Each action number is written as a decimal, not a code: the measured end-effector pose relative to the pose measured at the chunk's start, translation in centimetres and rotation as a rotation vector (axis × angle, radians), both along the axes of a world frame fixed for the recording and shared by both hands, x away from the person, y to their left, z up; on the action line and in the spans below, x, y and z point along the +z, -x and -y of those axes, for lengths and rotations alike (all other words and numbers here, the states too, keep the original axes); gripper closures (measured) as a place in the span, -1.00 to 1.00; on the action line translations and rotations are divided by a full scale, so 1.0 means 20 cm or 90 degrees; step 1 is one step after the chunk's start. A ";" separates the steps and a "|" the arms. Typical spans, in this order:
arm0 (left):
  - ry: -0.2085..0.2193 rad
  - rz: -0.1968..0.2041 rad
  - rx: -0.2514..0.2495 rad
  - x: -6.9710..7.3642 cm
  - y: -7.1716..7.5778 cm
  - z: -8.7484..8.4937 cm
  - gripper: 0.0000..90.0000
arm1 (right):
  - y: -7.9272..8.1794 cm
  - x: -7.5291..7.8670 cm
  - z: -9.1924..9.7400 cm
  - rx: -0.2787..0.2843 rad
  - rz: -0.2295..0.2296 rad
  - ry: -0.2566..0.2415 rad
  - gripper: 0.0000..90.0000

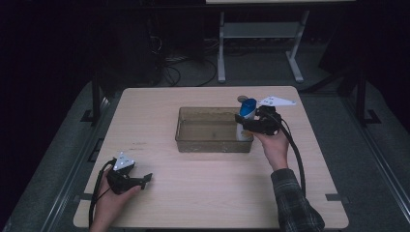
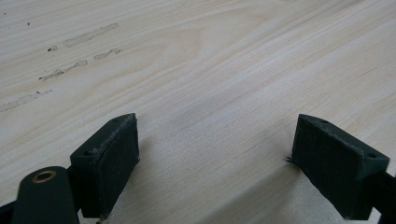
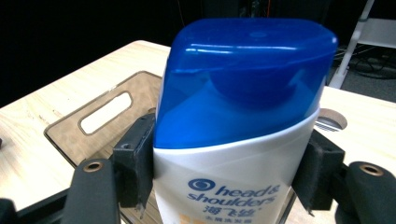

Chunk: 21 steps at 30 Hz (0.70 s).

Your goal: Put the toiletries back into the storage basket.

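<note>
A white shampoo bottle (image 1: pixel 245 122) with a blue cap (image 3: pixel 247 74) stands upright at the right end of a clear brown plastic bin (image 1: pixel 193 141) in the middle of the table. My right gripper (image 1: pixel 250 122) is shut on the bottle, its pads (image 3: pixel 135 161) pressing both sides just below the cap. The bottle's lower part reaches down inside the bin. My left gripper (image 1: pixel 145 180) rests near the table's front left, held in a hand. Its jaws stand open over bare wood, with nothing between the pads (image 2: pixel 112 161).
The wooden table (image 1: pixel 212 193) has a round cable hole (image 1: pixel 241 98) behind the bottle. Faint scuff marks (image 2: pixel 70 51) run across the wood ahead of the left gripper. A metal desk frame (image 1: pixel 256 48) stands on the dark floor beyond the table.
</note>
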<state>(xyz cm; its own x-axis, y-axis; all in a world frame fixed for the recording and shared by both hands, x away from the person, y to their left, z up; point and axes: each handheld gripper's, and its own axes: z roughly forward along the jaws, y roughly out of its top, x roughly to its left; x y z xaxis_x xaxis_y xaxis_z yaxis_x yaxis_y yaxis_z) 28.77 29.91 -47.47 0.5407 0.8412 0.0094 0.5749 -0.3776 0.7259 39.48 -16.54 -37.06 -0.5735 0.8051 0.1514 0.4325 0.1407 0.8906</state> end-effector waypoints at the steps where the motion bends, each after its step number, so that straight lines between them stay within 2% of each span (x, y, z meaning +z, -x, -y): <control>1: 0.000 0.000 0.000 0.00 0.00 0.00 -0.70 | 0.00 -0.01 0.00 0.001 -0.005 0.001 -0.26; 12: 0.000 0.000 0.000 0.00 0.00 0.00 -0.70 | 0.00 -0.04 -0.01 0.008 -0.019 0.023 -0.26; 21: 0.000 0.000 0.000 0.00 0.00 0.00 -0.69 | 0.01 -0.11 -0.02 0.012 -0.041 0.040 -0.26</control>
